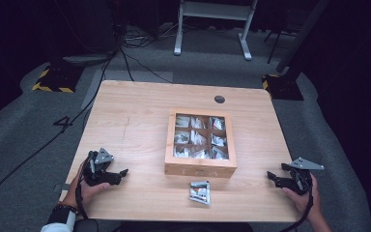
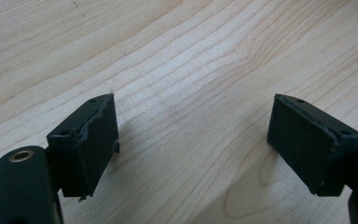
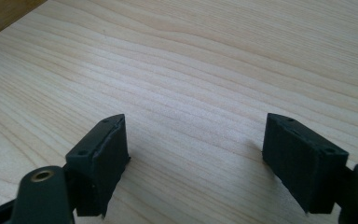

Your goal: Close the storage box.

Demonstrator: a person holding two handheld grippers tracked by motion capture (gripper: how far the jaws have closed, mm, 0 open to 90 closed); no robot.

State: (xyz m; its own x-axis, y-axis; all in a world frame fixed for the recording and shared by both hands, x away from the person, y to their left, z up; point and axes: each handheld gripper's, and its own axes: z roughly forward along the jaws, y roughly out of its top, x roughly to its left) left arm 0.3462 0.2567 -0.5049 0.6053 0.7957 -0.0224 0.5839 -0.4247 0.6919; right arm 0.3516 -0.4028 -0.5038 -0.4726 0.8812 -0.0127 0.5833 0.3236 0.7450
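Both claws rest on the table (image 1: 135, 121) at the near corners, each in a hand, each released with nothing between the jaws; in the left gripper view and the right gripper view the pads stand wide apart over bare wood. The thing nearest them is a loose packet (image 1: 200, 192), lying flat on the table just in front of the wooden box (image 1: 200, 169), close to its near wall but apart from it. The box has nine compartments holding more packets of the same kind. From the left claw (image 1: 121, 173) the packet lies to its right and slightly nearer the person; from the right claw (image 1: 272, 177) it lies to its left, also slightly nearer the person. The two gaps look close to equal, the right claw's perhaps a shade shorter; judgement only, no clear favourite. The packet's long axis appears to run roughly away from the person, tilted a little, so a claw coming in from either side would meet a long edge and would likely need to turn downward to close across the short width. Packet looks thin and flat; a pinch may need an edge lifted first.
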